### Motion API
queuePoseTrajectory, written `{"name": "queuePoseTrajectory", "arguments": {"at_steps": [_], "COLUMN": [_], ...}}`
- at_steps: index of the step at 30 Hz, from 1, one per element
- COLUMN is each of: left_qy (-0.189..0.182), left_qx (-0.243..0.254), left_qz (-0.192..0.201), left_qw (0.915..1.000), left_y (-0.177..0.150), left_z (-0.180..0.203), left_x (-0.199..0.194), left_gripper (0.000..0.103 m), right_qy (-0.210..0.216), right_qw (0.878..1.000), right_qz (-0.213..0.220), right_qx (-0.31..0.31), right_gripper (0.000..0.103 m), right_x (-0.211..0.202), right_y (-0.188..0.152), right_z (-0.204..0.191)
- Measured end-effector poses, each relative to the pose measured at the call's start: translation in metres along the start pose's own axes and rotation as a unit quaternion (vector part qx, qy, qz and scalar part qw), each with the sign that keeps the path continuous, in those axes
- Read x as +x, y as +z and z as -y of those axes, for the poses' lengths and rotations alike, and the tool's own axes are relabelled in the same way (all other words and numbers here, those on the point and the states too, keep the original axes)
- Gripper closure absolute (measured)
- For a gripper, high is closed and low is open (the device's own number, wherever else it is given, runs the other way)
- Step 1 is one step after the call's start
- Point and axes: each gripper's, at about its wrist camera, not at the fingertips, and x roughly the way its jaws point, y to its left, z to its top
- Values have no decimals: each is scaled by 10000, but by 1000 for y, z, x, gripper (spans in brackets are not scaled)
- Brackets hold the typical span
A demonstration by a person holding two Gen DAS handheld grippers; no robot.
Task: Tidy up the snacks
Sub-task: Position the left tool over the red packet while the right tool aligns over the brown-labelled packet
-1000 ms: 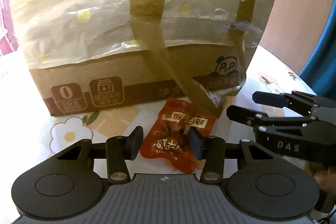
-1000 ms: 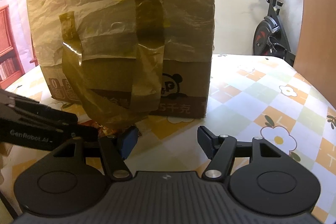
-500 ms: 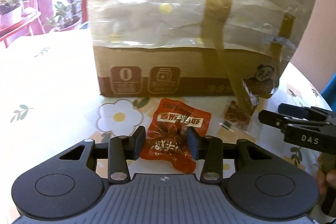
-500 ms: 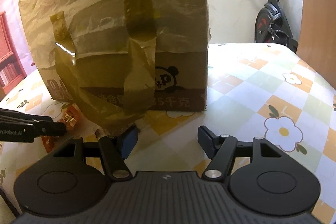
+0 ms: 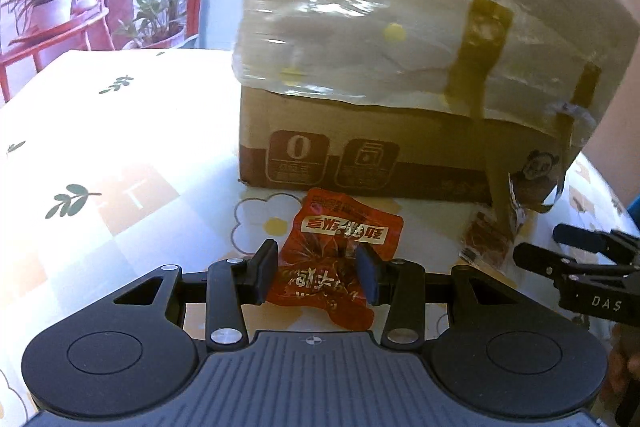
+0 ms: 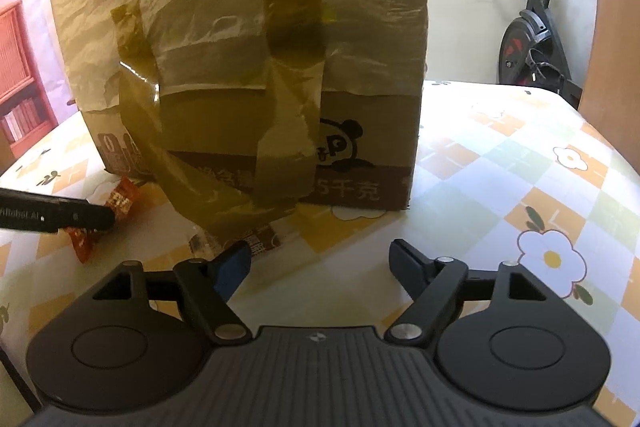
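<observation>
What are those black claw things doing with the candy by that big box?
A person is tidying snacks with a claw in each hand. The left claw is pinching a red snack packet in front of the cardboard box, which has a plastic bag draped over it. The right claw is opening with nothing between its fingers; a small brown packet lies on the table beside its left finger.

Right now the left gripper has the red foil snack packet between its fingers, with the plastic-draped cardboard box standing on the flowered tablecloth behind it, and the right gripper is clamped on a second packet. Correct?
Not quite. The right gripper grips nothing: the right wrist view shows its jaws opening over bare flowered tablecloth. The rest holds: left gripper, red foil snack packet, plastic-draped cardboard box.
</observation>
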Motion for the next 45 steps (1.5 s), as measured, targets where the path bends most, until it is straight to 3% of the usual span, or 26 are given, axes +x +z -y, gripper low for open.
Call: {"name": "queuePoseTrajectory", "arguments": {"at_steps": [6, 14, 23, 25, 27, 29, 32, 36, 45], "left_qy": [-82, -193, -131, -116, -143, -173, -157, -104, -38], "left_qx": [-144, -273, -237, -205, -256, -309, -313, -262, -235], "left_qz": [43, 205, 343, 353, 355, 367, 384, 389, 319], "left_qw": [9999, 9992, 9990, 9991, 9989, 9987, 9986, 9988, 9992], "left_y": [-4, -13, -20, -21, -21, -22, -23, -24, -25], "left_z": [-9, -18, -16, -15, -16, -18, -19, -17, -15], "left_x": [-3, -2, -6, -7, -7, -8, -8, -10, -14], "left_gripper": [57, 58, 58, 57, 57, 57, 57, 56, 54], "right_qy": [-74, 44, -709, -831, -988, -1070, -1035, -930, -710], "right_qw": [9998, 9982, 9936, 9914, 9926, 9933, 9933, 9947, 9968], "right_qz": [-176, -597, -566, -375, -365, -363, -364, -266, -216], "right_qx": [52, 84, 678, 937, 600, 226, 351, 351, 284], "right_gripper": [24, 25, 24, 24, 24, 26, 30, 49, 51], "right_x": [0, 14, 42, 42, 42, 40, 30, 12, -18], "right_y": [4, 25, 38, 34, 29, 22, 15, 1, -18], "right_z": [-5, -41, -51, -49, -58, -68, -63, -53, -53]}}
